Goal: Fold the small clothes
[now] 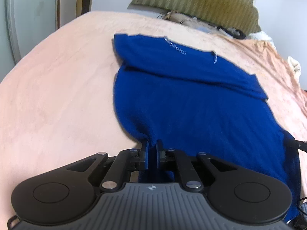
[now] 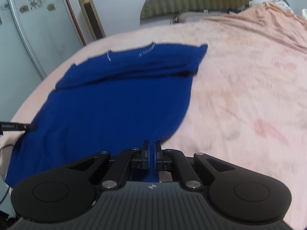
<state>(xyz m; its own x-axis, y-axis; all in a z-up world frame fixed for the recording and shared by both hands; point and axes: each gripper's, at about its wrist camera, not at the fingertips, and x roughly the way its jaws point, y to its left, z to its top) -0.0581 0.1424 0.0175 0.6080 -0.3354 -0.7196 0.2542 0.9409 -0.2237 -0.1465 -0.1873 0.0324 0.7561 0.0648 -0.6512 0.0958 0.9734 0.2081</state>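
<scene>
Your left gripper (image 1: 152, 147) has its jaws clamped on the near hem of the blue sweater (image 1: 191, 99) — your right gripper (image 2: 152, 147) pinches the hem's other corner just as tightly. The sweater lies spread on the peach bedspread (image 2: 239, 95), reaching toward 12 o'clock, collar end farthest away.

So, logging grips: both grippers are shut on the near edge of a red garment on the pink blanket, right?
Only the colour is wrong: the garment is blue, as both wrist views show. The left gripper and right gripper are shut on its near edge on the pink blanket.
</scene>
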